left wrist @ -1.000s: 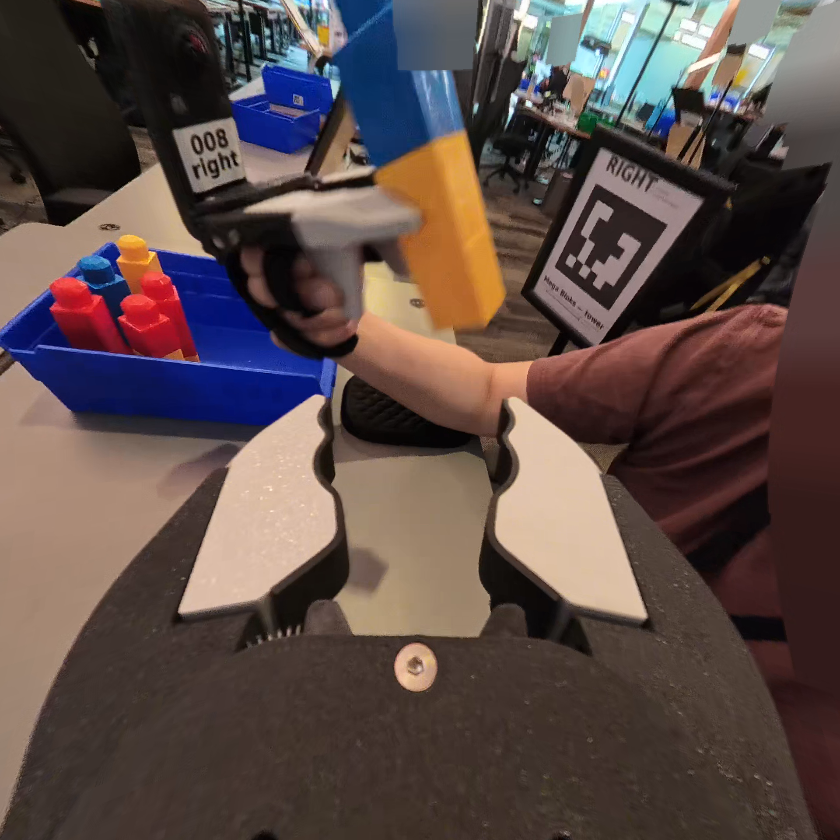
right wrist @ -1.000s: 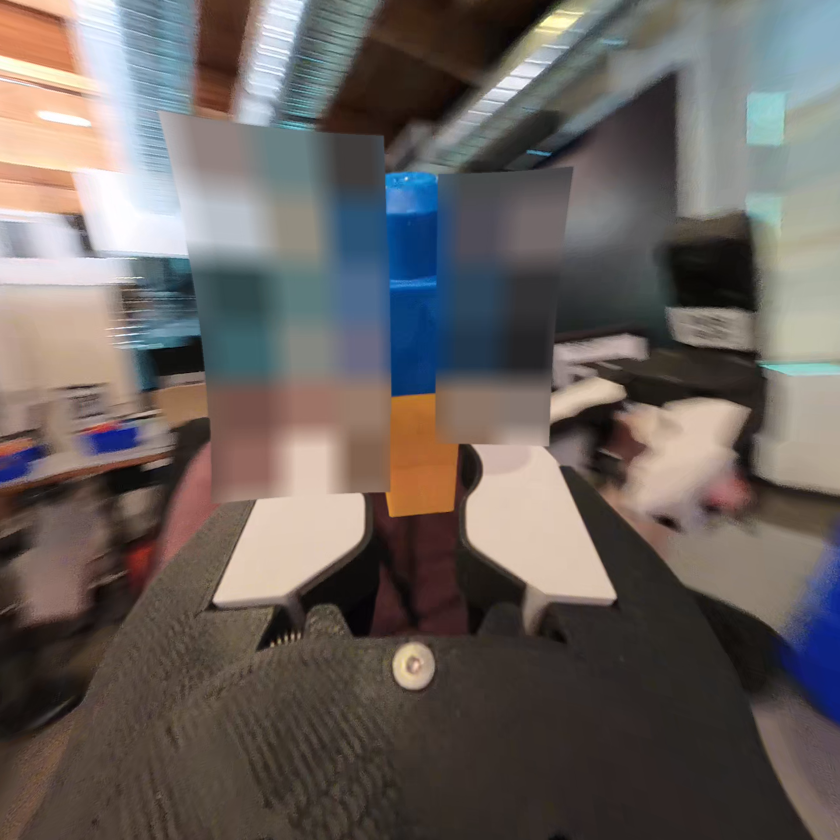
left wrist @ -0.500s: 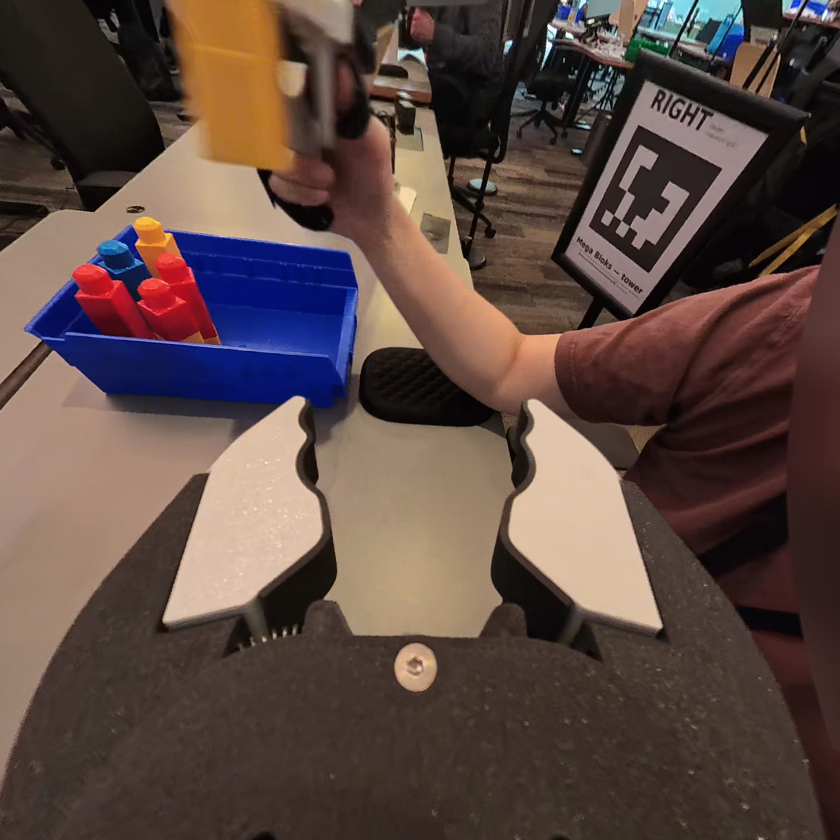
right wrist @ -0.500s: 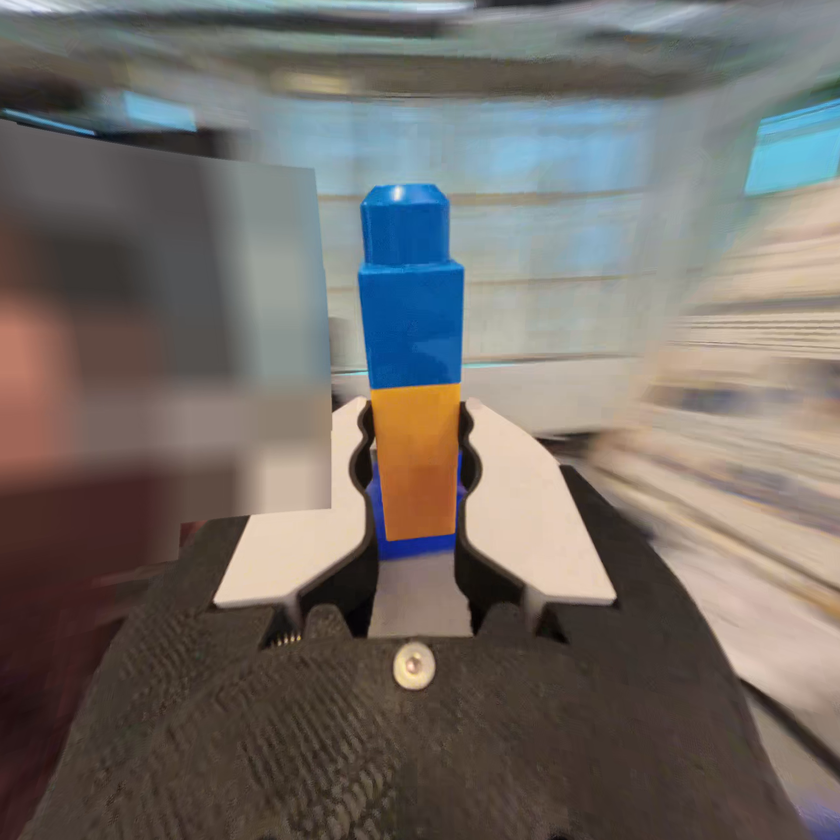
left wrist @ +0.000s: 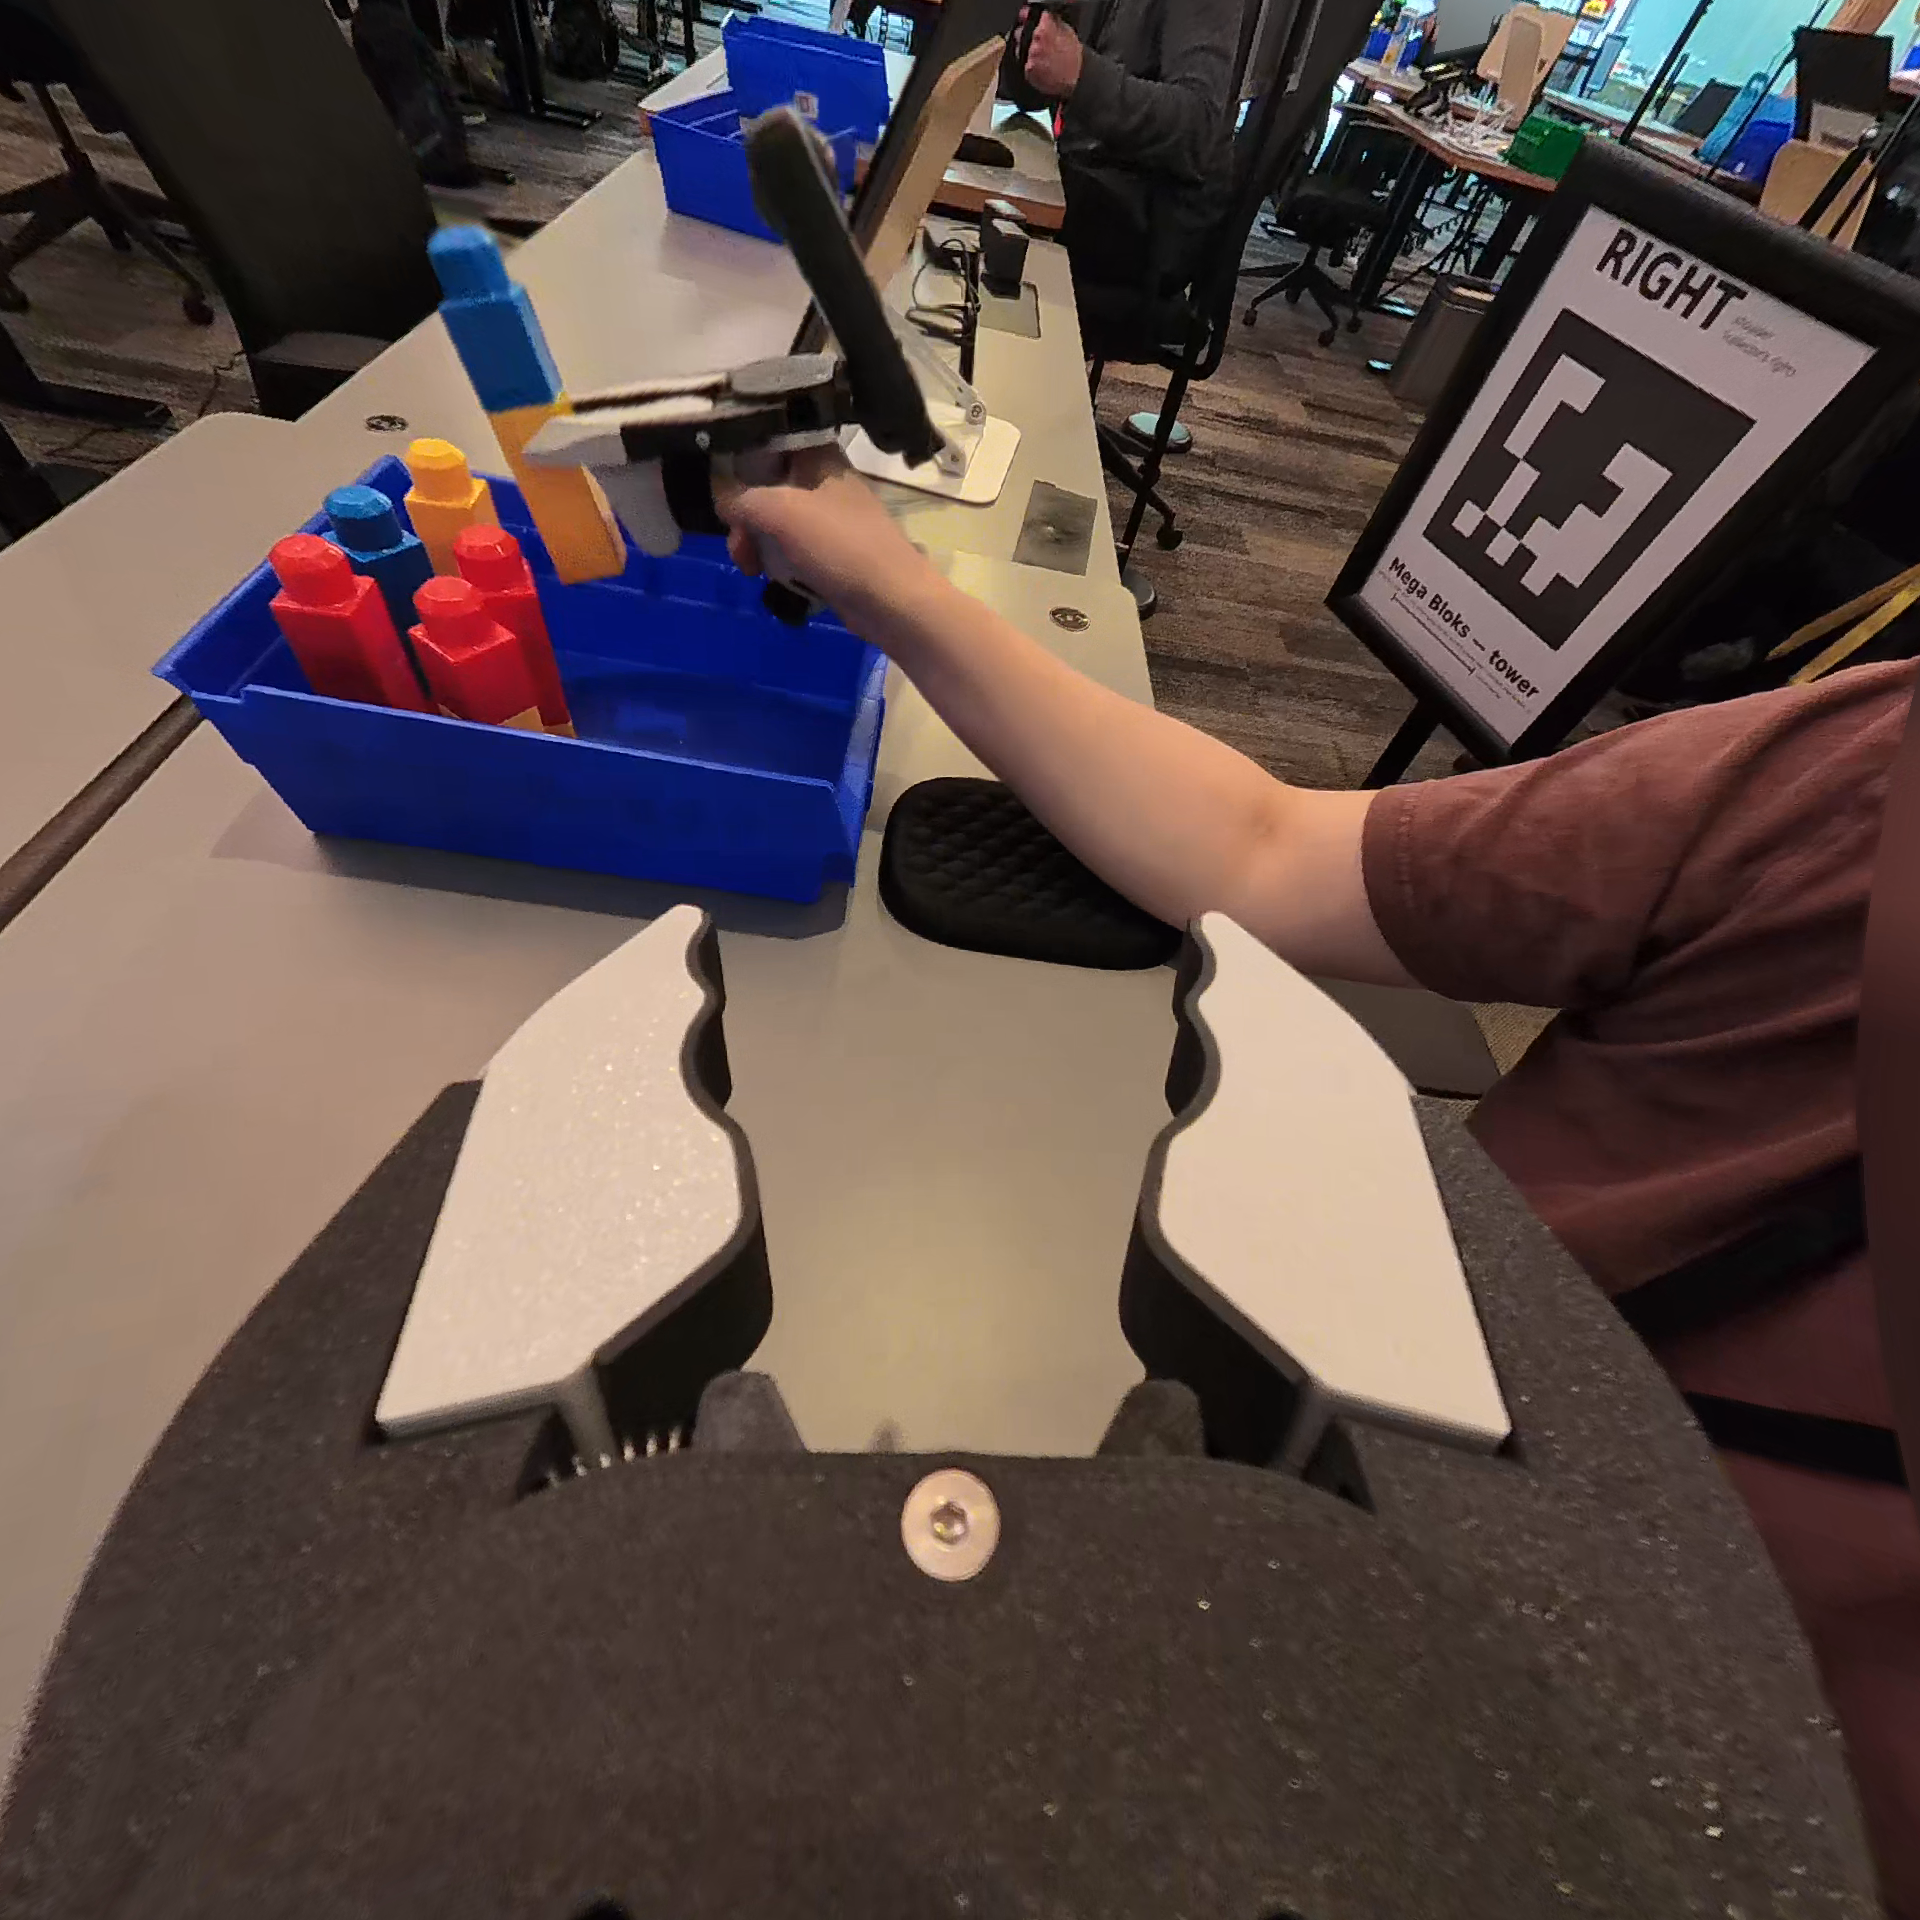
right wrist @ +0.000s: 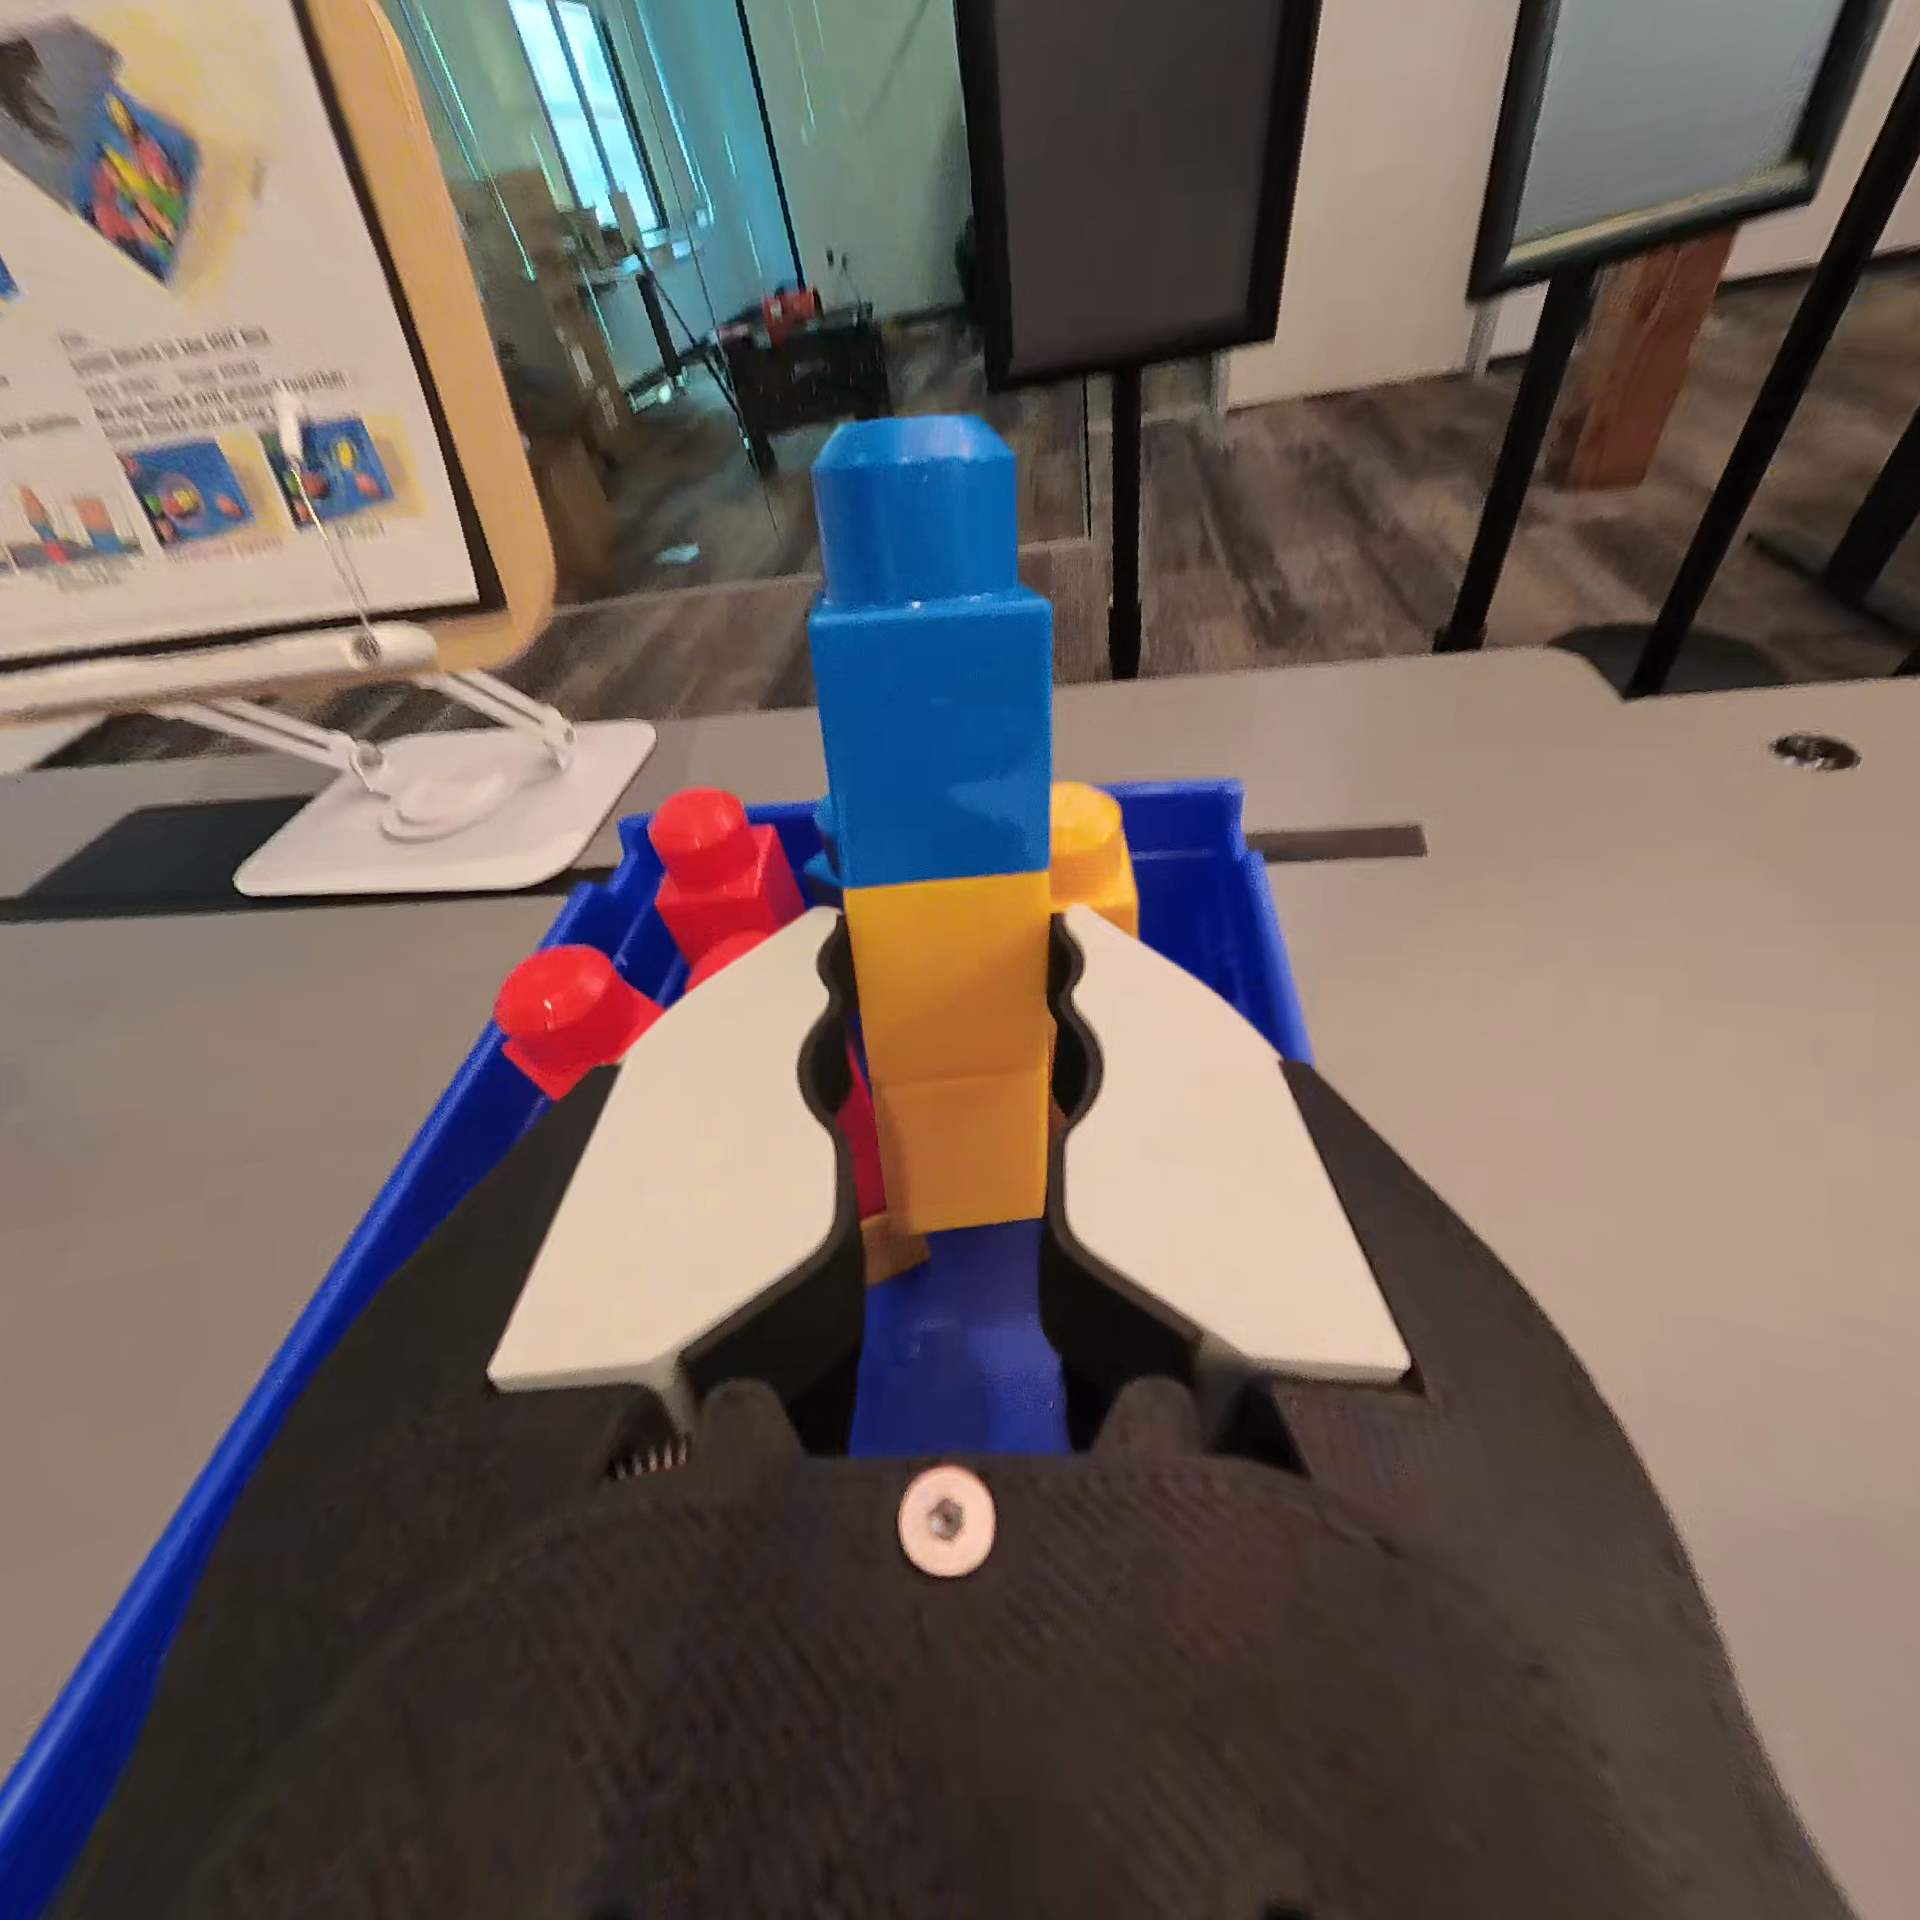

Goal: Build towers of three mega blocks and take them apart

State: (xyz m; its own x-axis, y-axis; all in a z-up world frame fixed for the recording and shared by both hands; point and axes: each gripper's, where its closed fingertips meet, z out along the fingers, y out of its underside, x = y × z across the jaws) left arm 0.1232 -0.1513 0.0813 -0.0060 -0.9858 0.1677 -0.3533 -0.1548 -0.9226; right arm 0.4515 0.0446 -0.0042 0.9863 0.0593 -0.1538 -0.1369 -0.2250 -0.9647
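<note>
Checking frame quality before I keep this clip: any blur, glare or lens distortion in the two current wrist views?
Left wrist view: near table sharp; the right gripper and its blue-and-yellow tower slightly motion-smeared; wide-angle bending tilts the sign. Right wrist view: tower sharp, small glare spots on the red blocks, soft background, monitor at left blurred.

right gripper (right wrist: pixel 943 1023): pads pressed on yellow lower part of blue-and-yellow tower (right wrist: pixel 940 935) | held upright above blue bin (right wrist: pixel 1262 925) | red blocks (right wrist: pixel 717 862) and a yellow block (right wrist: pixel 1091 847) standing in bin | grey table (right wrist: pixel 1558 935)
</note>
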